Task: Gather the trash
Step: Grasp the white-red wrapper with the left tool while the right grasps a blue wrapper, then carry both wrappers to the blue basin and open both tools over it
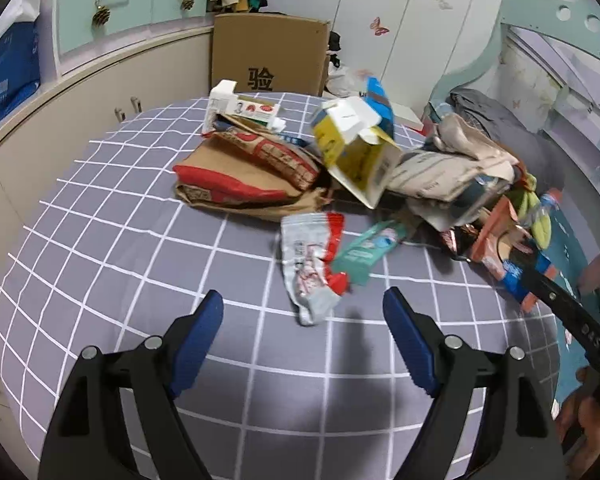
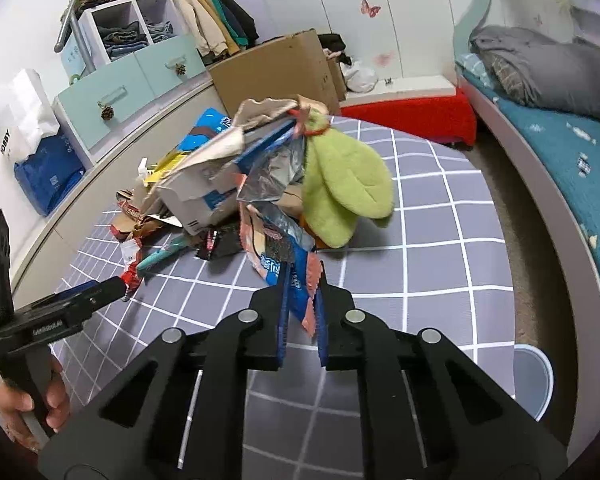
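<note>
A blue and salmon snack wrapper (image 2: 300, 292) is pinched between the closed fingers of the right tool (image 2: 302, 320), at the near edge of the trash pile (image 2: 236, 184) on the grey checked sheet (image 2: 440, 240). Beside the wrapper lies a green plush toy (image 2: 348, 184). The left tool (image 1: 303, 332) hovers wide open and holds nothing, just short of a crumpled red and white packet (image 1: 312, 264) near the pile.

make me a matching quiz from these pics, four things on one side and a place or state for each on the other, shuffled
Things:
1. left gripper
2. right gripper
3. green cloth
4. cardboard box

Places or states:
A. standing beyond the far edge of the checked sheet
B. open, empty, above the sheet
C. shut on a blue and orange wrapper
D. draped on the right side of the trash pile

Pairs: 1-B, 2-C, 3-D, 4-A
</note>
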Tool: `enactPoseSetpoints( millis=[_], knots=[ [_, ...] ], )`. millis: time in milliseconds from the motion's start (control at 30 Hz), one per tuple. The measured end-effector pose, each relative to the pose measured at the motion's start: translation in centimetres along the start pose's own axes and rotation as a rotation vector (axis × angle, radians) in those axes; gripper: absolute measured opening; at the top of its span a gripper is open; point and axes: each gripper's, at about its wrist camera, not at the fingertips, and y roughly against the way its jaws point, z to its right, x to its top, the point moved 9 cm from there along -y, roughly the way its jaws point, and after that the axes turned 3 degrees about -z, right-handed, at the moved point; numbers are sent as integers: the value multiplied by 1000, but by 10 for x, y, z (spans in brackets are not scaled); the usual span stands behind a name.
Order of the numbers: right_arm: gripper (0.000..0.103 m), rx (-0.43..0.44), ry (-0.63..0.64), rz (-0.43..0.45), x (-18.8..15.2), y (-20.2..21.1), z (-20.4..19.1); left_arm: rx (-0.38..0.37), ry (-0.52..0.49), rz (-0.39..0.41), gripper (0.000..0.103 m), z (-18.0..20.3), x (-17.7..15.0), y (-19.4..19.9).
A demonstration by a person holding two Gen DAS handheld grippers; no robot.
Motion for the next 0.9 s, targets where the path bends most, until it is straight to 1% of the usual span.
enactPoseSetpoints(
  millis=[67,133,200,233,267,300,333,433,600,700,733,767,800,833,900],
  knots=[
    [10,-12,19,15,1,4,-7,-30,32,4,80,-2,3,1],
    [9,-22,38,22,1,5,-14,-39,55,7,80,-5,6,1],
    [9,-33,60,33,0,8,-23,-20,76,23,80,-12,11,-1],
    [9,-40,72,34,1,8,-26,-16,77,15,78,-13,11,-3],
    [9,-41,78,40,1,8,-30,-24,73,0,68,-13,10,-7],
    [9,-40,85,42,0,8,-34,-34,73,-22,62,-12,7,-11],
    [9,-37,89,41,0,8,-37,-35,70,-14,59,-12,7,-10],
    [9,-37,96,41,-1,5,-44,-39,71,-18,59,-13,6,-12],
    [9,-33,100,41,-2,2,-53,-13,40,-17,62,-6,9,-17],
    [9,-31,99,36,-4,1,-56,-3,41,-9,57,-6,11,-18],
    [9,-31,98,36,-5,1,-56,3,33,-9,53,-5,13,-19],
    [9,-30,99,35,-6,1,-56,37,11,-13,44,-4,13,-21],
    [9,-28,98,33,-7,1,-56,60,0,-15,36,-6,14,-21],
    [9,-28,95,31,-8,0,-58,76,-10,-15,26,-7,13,-22],
    [9,-22,90,29,-9,1,-58,56,5,-14,24,-8,13,-21]
  ],
)
